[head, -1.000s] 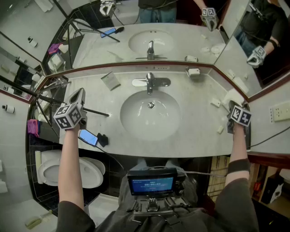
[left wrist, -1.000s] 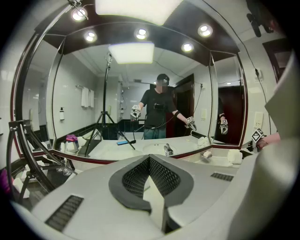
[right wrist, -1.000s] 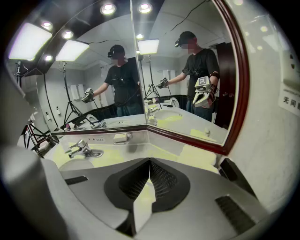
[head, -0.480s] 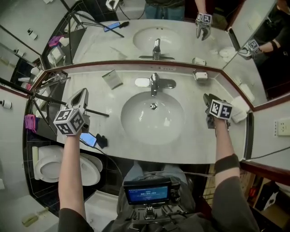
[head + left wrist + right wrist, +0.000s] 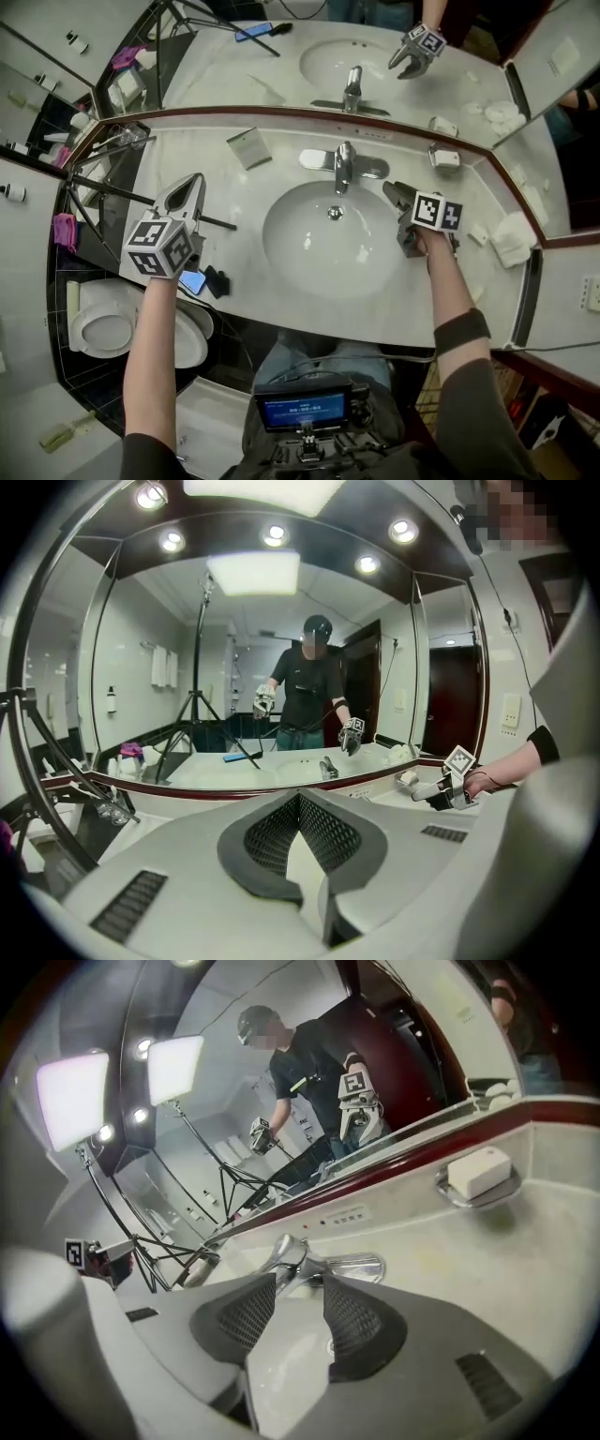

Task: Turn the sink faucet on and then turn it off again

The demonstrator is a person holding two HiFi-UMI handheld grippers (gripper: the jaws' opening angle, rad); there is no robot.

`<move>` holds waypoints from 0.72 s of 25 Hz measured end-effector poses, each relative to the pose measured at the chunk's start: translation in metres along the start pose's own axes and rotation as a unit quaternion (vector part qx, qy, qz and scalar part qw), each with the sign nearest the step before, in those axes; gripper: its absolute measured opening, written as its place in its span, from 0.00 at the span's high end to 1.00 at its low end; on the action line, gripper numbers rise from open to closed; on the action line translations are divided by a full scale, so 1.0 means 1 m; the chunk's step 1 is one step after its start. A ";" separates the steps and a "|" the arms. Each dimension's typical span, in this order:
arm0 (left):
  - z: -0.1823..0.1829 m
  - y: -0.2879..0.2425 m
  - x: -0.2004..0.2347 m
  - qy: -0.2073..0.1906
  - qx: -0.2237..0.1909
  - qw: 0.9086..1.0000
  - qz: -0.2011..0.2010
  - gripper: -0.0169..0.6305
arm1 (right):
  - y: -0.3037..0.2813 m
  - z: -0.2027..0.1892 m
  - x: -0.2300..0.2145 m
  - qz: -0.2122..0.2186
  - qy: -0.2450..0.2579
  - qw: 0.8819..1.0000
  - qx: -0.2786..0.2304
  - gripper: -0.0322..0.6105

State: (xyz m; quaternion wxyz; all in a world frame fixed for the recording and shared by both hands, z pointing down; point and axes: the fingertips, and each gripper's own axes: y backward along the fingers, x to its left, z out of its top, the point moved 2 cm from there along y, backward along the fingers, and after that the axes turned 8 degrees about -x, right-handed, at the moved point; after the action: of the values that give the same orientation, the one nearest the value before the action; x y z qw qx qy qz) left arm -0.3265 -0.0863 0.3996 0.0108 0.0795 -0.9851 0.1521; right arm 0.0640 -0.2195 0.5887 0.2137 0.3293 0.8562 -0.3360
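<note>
Step in hand: approach to the faucet; turn-on not yet started, no water visible. Right gripper point(image 5: 394, 194) has just been opening its jaws, which now stand wide with nothing between them. Faucet point(image 5: 344, 165) sits near, straight ahead of it; its chrome handle shows through the jaw gap, untouched. Left gripper point(image 5: 191, 183) has its jaws together, empty, over the countertop point(image 5: 234, 202), with the sink point(image 5: 309, 258) between it and the right gripper. Next move probably calls for lining the right jaws up on the handle, not the spout, then lifting.

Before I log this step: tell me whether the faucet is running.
Off: no water falls from the faucet into the sink.
</note>
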 end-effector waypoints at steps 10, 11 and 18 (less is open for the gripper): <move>-0.014 0.005 0.007 -0.004 0.013 1.000 -0.004 0.97 | -0.063 -0.017 0.039 0.080 -0.138 0.987 -0.001 0.65; -0.015 0.005 0.008 -0.004 0.014 1.000 -0.003 0.97 | -0.069 -0.019 0.041 0.088 -0.156 0.984 -0.003 0.65; -0.021 0.010 0.014 -0.002 0.018 1.000 0.003 0.97 | -0.097 -0.030 0.055 0.124 -0.241 0.963 -0.003 0.68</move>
State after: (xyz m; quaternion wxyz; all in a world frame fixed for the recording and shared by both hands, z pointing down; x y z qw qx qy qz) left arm -0.3417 -0.0729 0.4174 0.0068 0.0769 -0.9824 0.1700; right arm -0.0473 -0.2295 0.6191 0.4546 0.3419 0.7326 -0.3739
